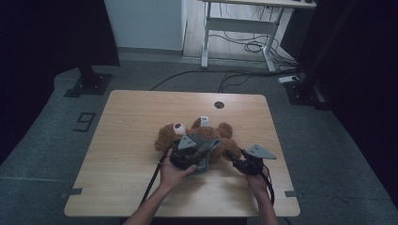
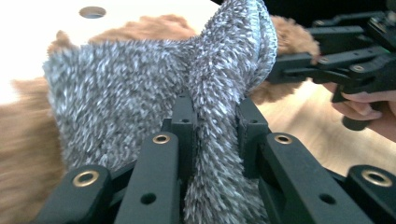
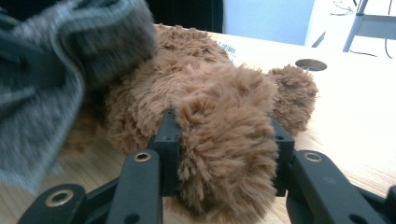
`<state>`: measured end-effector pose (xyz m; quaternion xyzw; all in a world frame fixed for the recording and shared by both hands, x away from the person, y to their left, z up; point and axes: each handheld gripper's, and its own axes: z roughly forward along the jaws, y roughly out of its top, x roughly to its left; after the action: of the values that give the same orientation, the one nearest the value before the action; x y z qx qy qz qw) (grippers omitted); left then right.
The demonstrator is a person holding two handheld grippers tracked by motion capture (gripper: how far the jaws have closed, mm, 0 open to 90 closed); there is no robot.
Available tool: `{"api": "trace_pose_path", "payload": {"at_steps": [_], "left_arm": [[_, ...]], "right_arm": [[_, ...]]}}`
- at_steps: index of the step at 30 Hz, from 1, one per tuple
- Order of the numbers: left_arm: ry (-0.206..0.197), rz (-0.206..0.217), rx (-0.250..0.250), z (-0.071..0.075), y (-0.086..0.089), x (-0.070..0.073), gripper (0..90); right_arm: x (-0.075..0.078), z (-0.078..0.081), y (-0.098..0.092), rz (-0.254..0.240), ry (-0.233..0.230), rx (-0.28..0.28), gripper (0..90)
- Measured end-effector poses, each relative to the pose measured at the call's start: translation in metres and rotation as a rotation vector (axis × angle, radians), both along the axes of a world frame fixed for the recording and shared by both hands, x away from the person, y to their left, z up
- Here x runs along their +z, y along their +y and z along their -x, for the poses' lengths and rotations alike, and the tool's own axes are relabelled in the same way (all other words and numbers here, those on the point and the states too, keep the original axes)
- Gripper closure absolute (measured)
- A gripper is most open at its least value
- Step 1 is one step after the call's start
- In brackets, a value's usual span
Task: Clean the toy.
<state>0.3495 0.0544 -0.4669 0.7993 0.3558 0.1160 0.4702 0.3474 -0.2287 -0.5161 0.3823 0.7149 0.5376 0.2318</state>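
Mid-step: I'm dressing or undressing the brown plush bear (image 1: 197,136), can't tell which. My left gripper (image 2: 210,121) has its jaws pinched on a fold of the fuzzy grey garment (image 2: 116,93); right gripper (image 3: 224,140) clamps a brown limb, prob. a leg, pinning the toy. Bear lies center of the tabletop (image 1: 117,140), slightly toward near edge, grey fabric bunched over its body. Next, imo: keep right grip firm, work cloth along w/ left w/o dragging bear. Fur shaggy, soft; garment knit-trimmed, stretchy-looking.
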Motion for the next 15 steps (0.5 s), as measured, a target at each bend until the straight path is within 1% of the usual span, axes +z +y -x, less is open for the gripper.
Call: {"api": "trace_pose_path", "payload": {"at_steps": [3,5,7,9,11,15], "left_arm": [[-0.003,0.006,0.030,-0.002,0.017,0.005,73.5],[0.000,0.005,0.045,-0.003,0.028,0.005,73.5],[0.007,0.002,0.062,-0.005,0.038,0.003,73.4],[0.022,0.001,0.082,-0.007,0.049,-0.003,73.4],[0.032,0.012,0.094,-0.008,0.060,-0.008,73.4],[0.027,0.023,0.108,-0.006,0.075,-0.011,73.5]], "right_arm": [[0.000,0.000,0.000,0.000,0.000,0.000,59.8],[0.000,0.000,0.000,0.003,-0.001,0.001,59.8],[0.000,0.000,0.000,0.003,-0.002,0.002,59.7],[0.000,0.000,0.000,0.003,-0.002,0.002,59.7],[0.000,0.001,0.000,0.005,-0.003,0.005,59.7],[0.000,0.001,0.000,0.009,-0.008,0.008,59.6]]}}
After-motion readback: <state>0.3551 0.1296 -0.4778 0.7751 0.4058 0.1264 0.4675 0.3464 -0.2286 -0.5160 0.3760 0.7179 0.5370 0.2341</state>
